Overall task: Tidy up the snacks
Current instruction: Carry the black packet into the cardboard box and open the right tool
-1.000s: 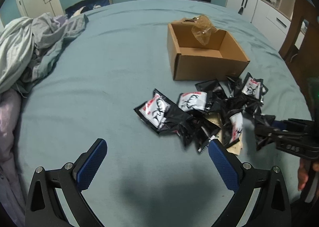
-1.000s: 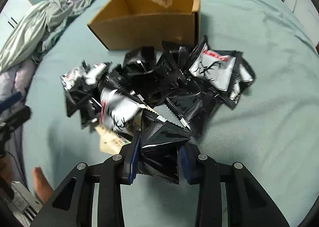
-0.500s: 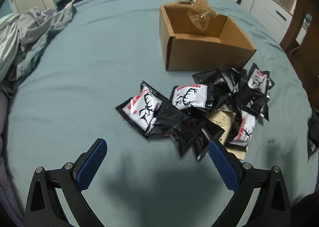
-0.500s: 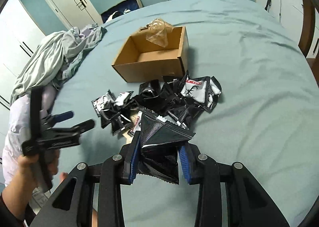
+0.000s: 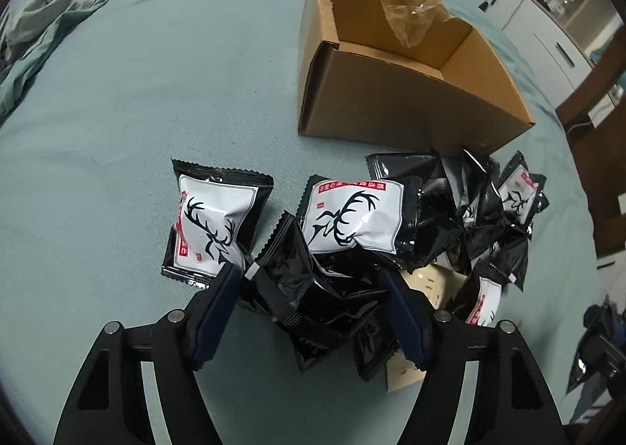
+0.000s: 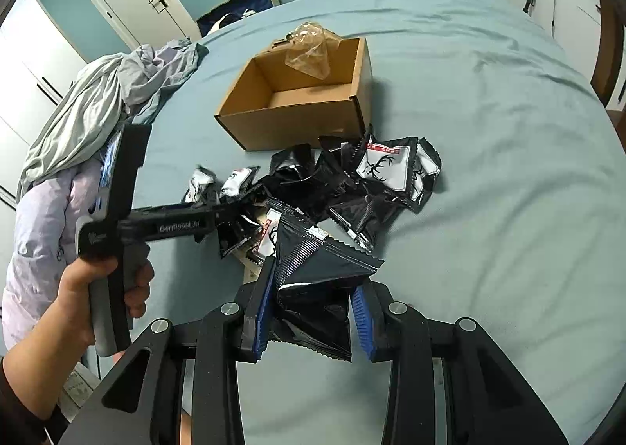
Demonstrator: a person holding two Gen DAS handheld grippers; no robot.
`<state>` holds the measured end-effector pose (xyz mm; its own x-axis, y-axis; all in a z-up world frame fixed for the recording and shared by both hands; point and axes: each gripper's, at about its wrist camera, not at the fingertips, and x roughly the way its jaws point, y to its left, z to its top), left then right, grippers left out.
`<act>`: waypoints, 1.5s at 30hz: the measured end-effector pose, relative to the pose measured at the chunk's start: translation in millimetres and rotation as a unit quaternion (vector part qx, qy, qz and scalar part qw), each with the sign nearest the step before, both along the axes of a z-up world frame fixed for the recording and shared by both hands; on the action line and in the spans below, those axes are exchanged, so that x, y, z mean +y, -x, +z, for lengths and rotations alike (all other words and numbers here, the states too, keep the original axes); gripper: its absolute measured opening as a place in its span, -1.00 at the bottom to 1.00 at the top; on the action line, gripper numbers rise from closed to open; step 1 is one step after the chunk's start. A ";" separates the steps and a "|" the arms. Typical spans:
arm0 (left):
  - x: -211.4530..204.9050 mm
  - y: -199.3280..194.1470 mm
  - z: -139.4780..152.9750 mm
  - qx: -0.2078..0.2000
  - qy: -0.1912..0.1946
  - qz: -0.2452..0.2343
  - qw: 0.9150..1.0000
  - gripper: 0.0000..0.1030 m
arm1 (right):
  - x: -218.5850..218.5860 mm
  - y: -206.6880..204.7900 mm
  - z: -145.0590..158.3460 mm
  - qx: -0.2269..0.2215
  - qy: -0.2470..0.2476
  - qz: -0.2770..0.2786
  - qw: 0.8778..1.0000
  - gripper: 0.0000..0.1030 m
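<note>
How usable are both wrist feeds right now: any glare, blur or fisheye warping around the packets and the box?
Left wrist view: sharp; glare streaks on the glossy black packet between the left gripper fingers, and the cardboard box edges bow from fisheye. Right wrist view: even room light, dark corner vignette, slight blur on the small packets beyond the pile; the held packet is crisp.

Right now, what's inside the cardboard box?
The cardboard box holds only a crumpled clear plastic bag draped at its far wall; the visible floor is bare. The near wall hides the front strip of the floor.
</note>
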<state>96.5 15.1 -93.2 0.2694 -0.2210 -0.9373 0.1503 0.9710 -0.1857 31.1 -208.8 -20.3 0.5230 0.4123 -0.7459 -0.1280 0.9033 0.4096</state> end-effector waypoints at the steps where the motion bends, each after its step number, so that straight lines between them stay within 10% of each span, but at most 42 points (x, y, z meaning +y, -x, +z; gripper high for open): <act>1: 0.7 2.0 1.6 0.001 0.004 -0.002 1.000 0.20 | 0.4 -1.0 -1.1 0.002 0.002 0.000 1.000 -0.35; 3: 1.8 5.6 9.1 -0.007 0.008 -0.007 1.000 -0.02 | 0.5 -2.2 -2.3 0.004 0.002 -0.001 1.000 -0.34; 21: 8.1 -16.2 151.1 -0.175 0.003 0.013 0.985 -0.06 | -21.3 3.6 10.8 -0.021 -0.025 -0.015 0.999 -0.34; 25: -13.8 -41.5 147.1 -0.204 -0.043 -0.002 0.978 -0.06 | -27.5 1.2 9.5 -0.018 -0.031 -0.023 0.999 -0.35; 35: -47.6 -94.9 94.1 -0.140 -0.021 -0.020 0.990 0.00 | -31.0 -12.4 -0.7 -0.003 -0.037 -0.025 0.999 -0.34; 39: -49.5 -97.7 92.6 -0.132 -0.020 -0.027 0.991 0.63 | -32.3 -21.3 -3.7 -0.001 -0.037 -0.028 0.999 -0.34; 45: -23.5 -83.4 110.6 -0.136 -0.004 -0.005 0.991 0.68 | -30.8 -30.6 -3.4 -0.007 -0.030 -0.029 0.999 -0.34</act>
<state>179.9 -8.3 17.4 0.5104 -0.2171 -0.8321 0.2032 0.9706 -0.1286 61.6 -239.6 -23.7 0.5576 0.4248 -0.7132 -0.0830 0.8834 0.4613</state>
